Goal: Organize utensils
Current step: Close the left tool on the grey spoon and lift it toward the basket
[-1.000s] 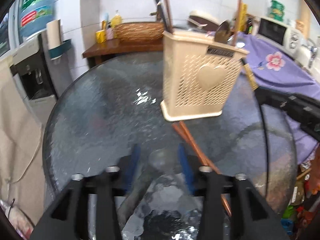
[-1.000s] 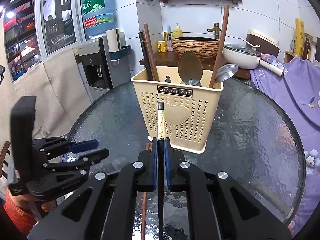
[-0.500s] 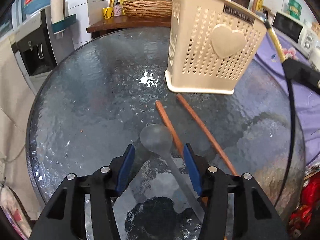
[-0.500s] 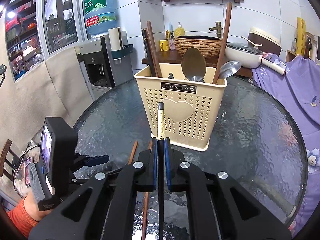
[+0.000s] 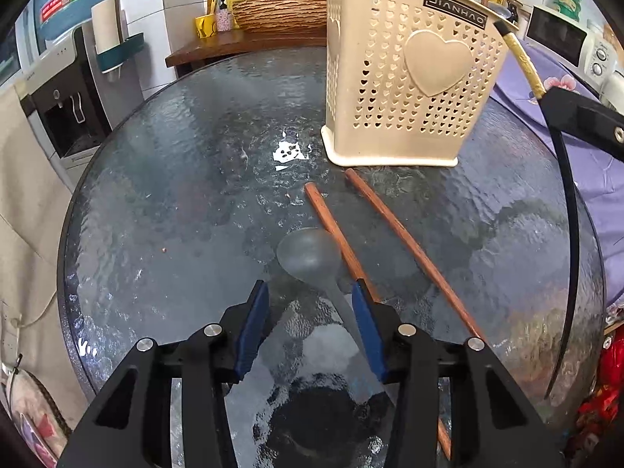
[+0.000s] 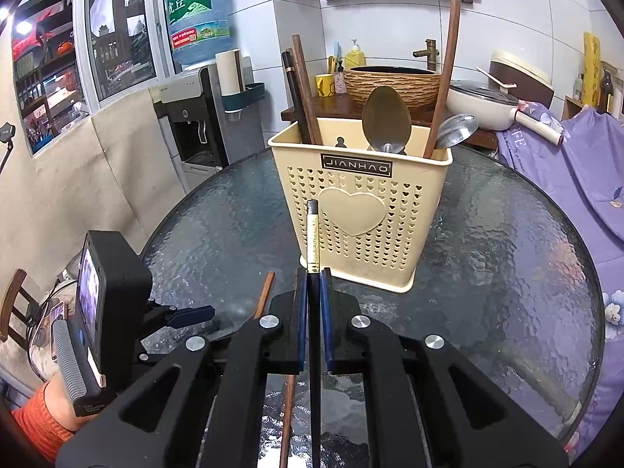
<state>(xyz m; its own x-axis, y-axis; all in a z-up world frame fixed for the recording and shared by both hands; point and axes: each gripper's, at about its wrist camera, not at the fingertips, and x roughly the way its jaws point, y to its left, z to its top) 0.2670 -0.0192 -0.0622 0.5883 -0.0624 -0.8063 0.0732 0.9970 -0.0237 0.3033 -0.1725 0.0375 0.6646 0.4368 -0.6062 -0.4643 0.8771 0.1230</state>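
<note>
Lowered toward the glass since a second ago, left gripper (image 5: 310, 304), jaws just now narrowing yet parted, blue pads (image 5: 255, 323) straddling the handle of a grey spoon (image 5: 310, 255) without pressing on it. Spoon flat on the round glass table (image 5: 163, 202), bowl ahead of the fingertips, handle running back between them and close against the right-hand pad. Just beside the spoon, two brown wooden chopsticks (image 5: 405, 245) lying on the glass, spread slightly apart, far ends pointing toward the foot of the cream utensil basket (image 5: 405, 89); nearer stick passing under the right-hand pad. Unmoved over the same second, right gripper (image 6: 312, 292), clamped on a black chopstick (image 6: 312, 234) with a gold band near its tip, stick standing out forward from the pads and aimed at the heart on the basket's front. Basket upright on the table past both grippers, perforated with small hearts, labelled JIANHAO, holding several upright chopsticks at its left and right ends and two metal spoons (image 6: 386, 117) near the middle. Seen from the right wrist, left gripper low at the left edge, held by a hand in an orange sleeve (image 6: 39, 425). Beyond the table: water dispenser (image 6: 199, 117) with a blue bottle, woven basin (image 6: 394, 82) on a wooden counter, purple flowered cloth (image 6: 565, 163) to the right.
</note>
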